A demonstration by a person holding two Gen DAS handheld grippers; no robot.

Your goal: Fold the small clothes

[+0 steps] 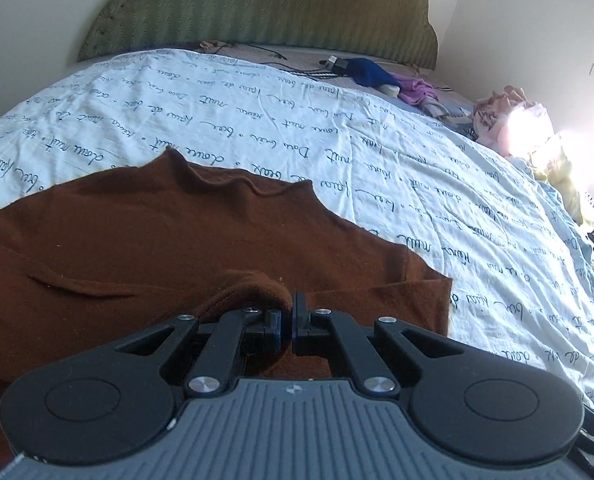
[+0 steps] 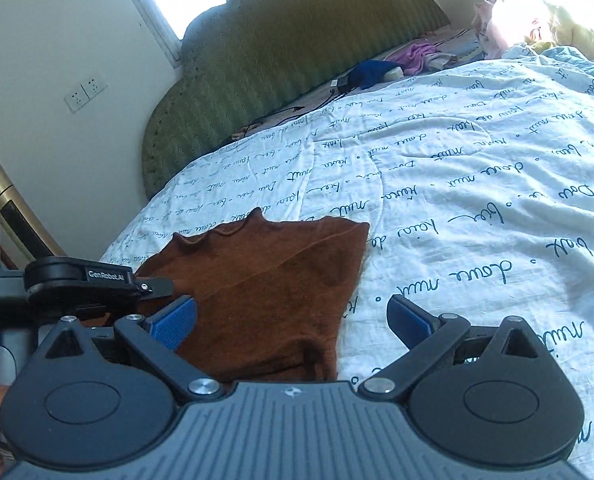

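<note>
- Brown knit top point(image 1: 145, 236) lies spread flat on the bed's script-printed quilt point(image 1: 337, 128), wavy collar edge towards the green headboard point(image 1: 257, 12), its long axis running from the near edge of the bed up towards that headboard.
- Left gripper point(image 1: 289, 312) has its jaws pressed together on a raised fold of the brown fabric, a bunched ridge sitting right at the fingertips; what it pinches looks like a sleeve or side edge, though the close fisheye view makes that hard to say for sure.
- Right gripper point(image 2: 293, 320) is spread wide, blue pads point(image 2: 175, 322) apart with nothing between them; it hangs over the near right edge of the top, one pad above the brown cloth and the other above the bare quilt.
- Key relation: the garment's free right edge runs straight ahead of the right gripper, so that hand is the nearer one for taking that side, while the left hand already has its side in hand.
- Right wrist view shows the whole right edge and corner of the top, plus the left gripper's black body low at the left; the left wrist view hides that corner but shows the pinch itself and the wide left stretch of the fabric.
- Loose clothes point(image 1: 413, 88) lie well apart, up by the headboard.
</note>
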